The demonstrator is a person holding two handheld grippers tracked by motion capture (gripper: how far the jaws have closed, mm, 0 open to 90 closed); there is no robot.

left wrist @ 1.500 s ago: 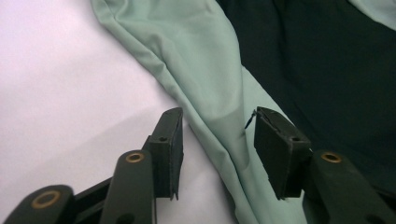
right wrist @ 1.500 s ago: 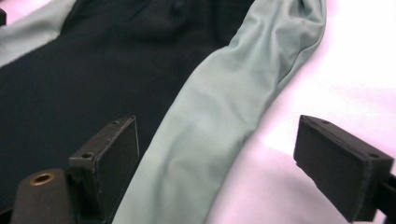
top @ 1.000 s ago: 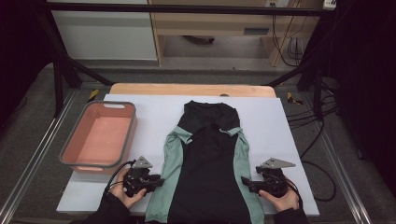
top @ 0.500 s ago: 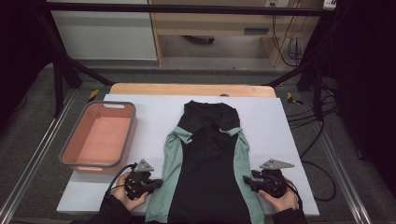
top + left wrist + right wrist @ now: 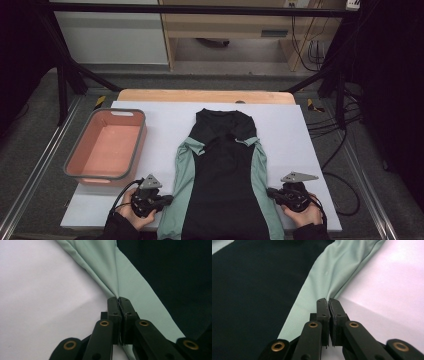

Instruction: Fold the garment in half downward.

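Change: little; both hands stay put.
Shirt: collar away from person, lengthwise.
Left gripper: clenched on mint edge.
Right gripper: likewise.

A fixed high camera looks forward and down over the white bench; both gripper-mounted cameras sit close along their jaws, sharing the black-and-mint-green fabric garment.

The middle of the counter is covered by the shirt from near edge to far part. Bare white surface is left beside its right side and beyond its collar. On the left, passage is narrowed by the pink bin, standing near the shirt's green sleeve.
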